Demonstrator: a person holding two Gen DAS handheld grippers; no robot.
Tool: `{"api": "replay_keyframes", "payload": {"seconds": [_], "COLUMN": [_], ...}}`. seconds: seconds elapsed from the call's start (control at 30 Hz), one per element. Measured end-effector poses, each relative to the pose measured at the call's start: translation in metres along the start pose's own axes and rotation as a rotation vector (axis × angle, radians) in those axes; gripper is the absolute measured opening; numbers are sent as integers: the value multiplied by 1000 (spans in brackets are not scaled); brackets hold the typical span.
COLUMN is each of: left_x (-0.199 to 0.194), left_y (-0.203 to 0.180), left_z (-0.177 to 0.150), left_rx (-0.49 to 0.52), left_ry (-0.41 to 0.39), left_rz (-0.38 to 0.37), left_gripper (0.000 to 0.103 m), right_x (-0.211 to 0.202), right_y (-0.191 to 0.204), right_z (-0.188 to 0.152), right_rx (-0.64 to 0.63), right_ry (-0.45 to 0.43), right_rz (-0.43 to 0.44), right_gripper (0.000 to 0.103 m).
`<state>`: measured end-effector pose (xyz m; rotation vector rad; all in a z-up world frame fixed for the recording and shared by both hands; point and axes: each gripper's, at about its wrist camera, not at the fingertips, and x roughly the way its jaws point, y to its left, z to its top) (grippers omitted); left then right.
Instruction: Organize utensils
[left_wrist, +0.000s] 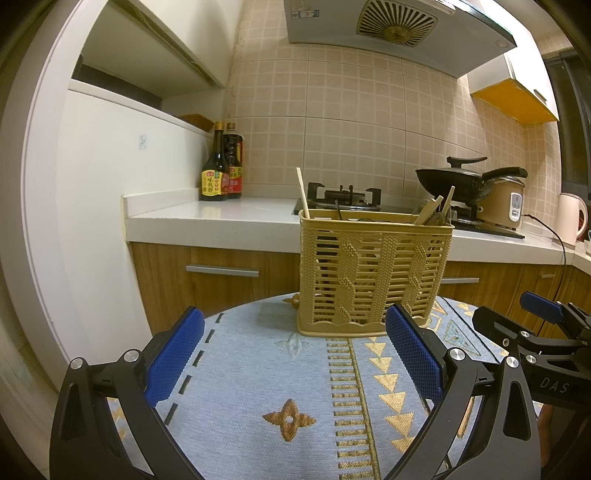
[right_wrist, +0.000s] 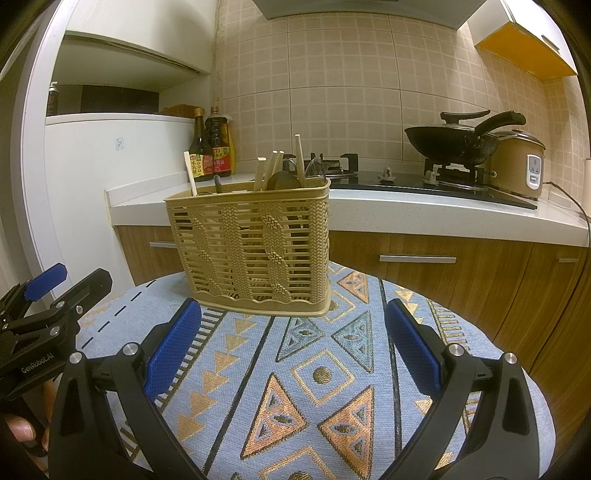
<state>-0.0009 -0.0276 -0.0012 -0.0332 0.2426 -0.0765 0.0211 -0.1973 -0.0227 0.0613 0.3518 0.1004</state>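
Note:
A tan woven-look plastic utensil basket (left_wrist: 373, 273) stands upright at the far side of a round table with a blue patterned cloth (left_wrist: 280, 369). Wooden chopsticks (left_wrist: 302, 192) and dark utensils stick out of its top. My left gripper (left_wrist: 295, 354) is open and empty, low over the cloth just in front of the basket. In the right wrist view the basket (right_wrist: 251, 247) holds chopsticks (right_wrist: 300, 157) and a dark ladle (right_wrist: 282, 181). My right gripper (right_wrist: 293, 343) is open and empty, just in front of the basket. Each gripper shows at the edge of the other's view.
Behind the table runs a kitchen counter (left_wrist: 221, 218) with wooden drawers, two sauce bottles (left_wrist: 221, 166), a gas stove (left_wrist: 343, 195), a black wok (right_wrist: 458, 142), a rice cooker (right_wrist: 521, 166) and a kettle (left_wrist: 572, 218). A white fridge (left_wrist: 92, 206) stands at left.

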Motion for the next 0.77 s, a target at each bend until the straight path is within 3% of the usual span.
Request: {"api": "replay_keyframes", "payload": {"seconds": [0.77], "left_x": [5], "left_y": [12], "left_z": [-1], "left_rx": [-39], "left_ry": [30], "left_rz": [-35], "left_gripper": [96], "right_x": [0], "right_y": [0], "right_z": [-1], "right_rx": [1], "right_ry": [1], "right_rz": [2], "right_gripper": [95]}}
